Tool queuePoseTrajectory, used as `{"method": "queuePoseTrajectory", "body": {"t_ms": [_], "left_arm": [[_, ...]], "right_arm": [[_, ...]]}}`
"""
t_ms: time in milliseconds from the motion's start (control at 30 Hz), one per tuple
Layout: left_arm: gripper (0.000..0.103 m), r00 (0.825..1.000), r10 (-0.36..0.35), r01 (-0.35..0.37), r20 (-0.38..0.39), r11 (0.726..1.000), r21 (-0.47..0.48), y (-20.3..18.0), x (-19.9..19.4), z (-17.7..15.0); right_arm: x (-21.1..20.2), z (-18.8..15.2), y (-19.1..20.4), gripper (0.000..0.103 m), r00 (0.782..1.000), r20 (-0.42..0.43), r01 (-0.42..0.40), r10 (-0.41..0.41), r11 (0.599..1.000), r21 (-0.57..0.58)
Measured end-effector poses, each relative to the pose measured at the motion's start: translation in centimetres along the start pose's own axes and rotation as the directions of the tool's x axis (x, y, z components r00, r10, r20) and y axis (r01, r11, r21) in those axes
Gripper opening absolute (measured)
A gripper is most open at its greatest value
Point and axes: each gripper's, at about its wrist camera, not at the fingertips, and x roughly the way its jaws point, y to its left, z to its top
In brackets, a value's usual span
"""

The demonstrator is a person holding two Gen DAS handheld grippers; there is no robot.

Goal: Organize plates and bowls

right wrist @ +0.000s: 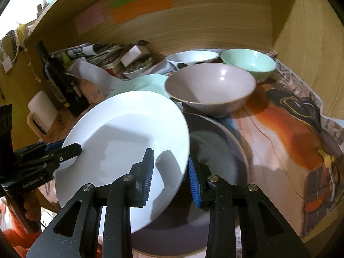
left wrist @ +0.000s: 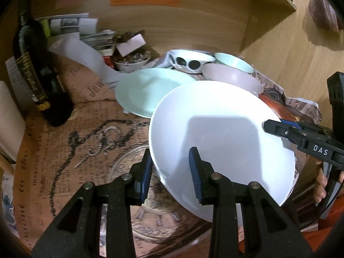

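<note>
A white plate point(left wrist: 215, 111) point(right wrist: 129, 116) hangs tilted above the table, carried by both grippers. My left gripper point(left wrist: 171, 152) point(right wrist: 68, 147) is shut on its left rim. My right gripper point(right wrist: 169, 157) point(left wrist: 277, 124) is shut on the opposite rim. Under the plate lies a dark plate point(right wrist: 217, 150) with a pale rim. Behind stand a pink bowl point(right wrist: 210, 86) point(left wrist: 232, 76), a mint bowl point(right wrist: 249, 62) point(left wrist: 234, 61) and a white bowl with black dots point(left wrist: 189, 61) point(right wrist: 191, 57). A mint plate point(left wrist: 146, 90) point(right wrist: 146, 81) lies to the left of the pink bowl.
A dark bottle point(left wrist: 32, 75) point(right wrist: 60, 79) stands at the left beside a white mug point(right wrist: 40, 109). Papers and a small filled bowl point(left wrist: 131, 61) crowd the back left corner. A clear glass dish point(left wrist: 122, 165) lies on the printed cloth. Wooden walls point(right wrist: 311, 43) close the back and right.
</note>
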Motion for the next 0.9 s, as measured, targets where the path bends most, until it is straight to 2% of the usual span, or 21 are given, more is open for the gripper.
{"method": "queuePoseTrajectory", "body": {"t_ms": [433,900], "left_arm": [[0.034,0.998,-0.027,0.03,-0.055,0.998,0.053,-3.3,1.7,-0.1],[0.034,0.996,-0.028,0.035,-0.089,0.996,0.079,-4.9,2.7,-0.5]], "right_arm": [[-1.0,-1.1,-3.2,0.029,1.0,-0.002,0.021,-0.021,0.998,0.067],[-1.2,-1.8,-4.6,0.03,0.999,-0.01,0.032,-0.032,0.995,0.093]]}}
